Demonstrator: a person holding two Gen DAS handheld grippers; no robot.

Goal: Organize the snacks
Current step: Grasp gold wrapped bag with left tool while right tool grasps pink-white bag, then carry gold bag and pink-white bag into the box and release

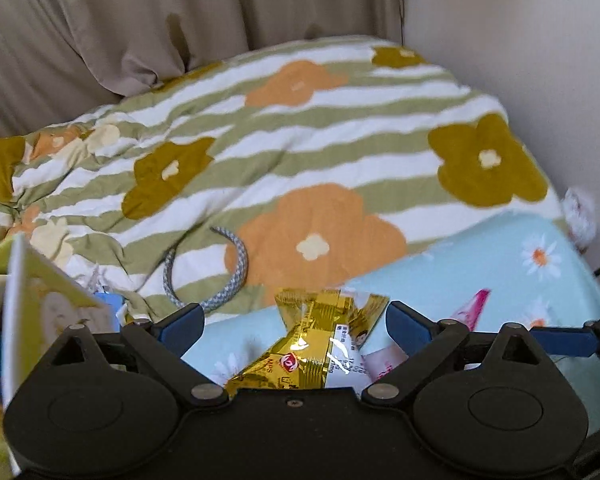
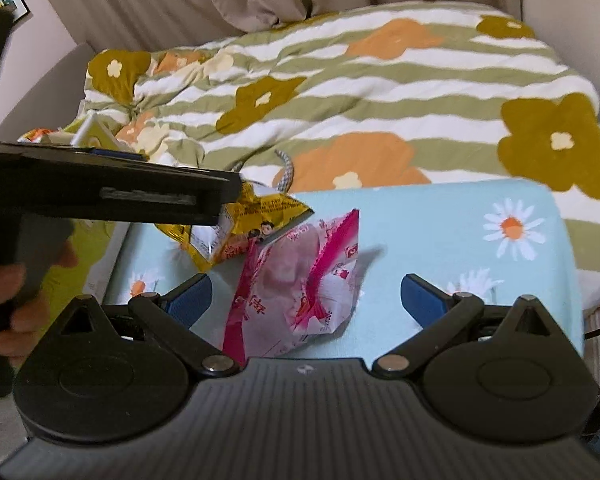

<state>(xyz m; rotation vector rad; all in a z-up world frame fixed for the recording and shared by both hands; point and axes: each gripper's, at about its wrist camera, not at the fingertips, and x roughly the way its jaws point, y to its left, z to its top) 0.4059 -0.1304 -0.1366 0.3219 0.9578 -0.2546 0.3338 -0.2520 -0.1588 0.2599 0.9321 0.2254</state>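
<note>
While both grippers stand wide open, the left gripper [image 1: 294, 320] straddles a gold snack packet [image 1: 320, 344] without pressing it; the right gripper [image 2: 306, 294] likewise brackets a pink snack packet [image 2: 300, 280], both packets lying on the blue daisy-print sheet [image 2: 440, 220].

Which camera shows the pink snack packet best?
The right wrist view: the pink packet lies whole between the open fingers. The left wrist view shows only its tip and a sliver behind the gold packet.

Gold snack packet [image 1: 312, 344] (between claw [image 1: 294, 320] pads)
</note>
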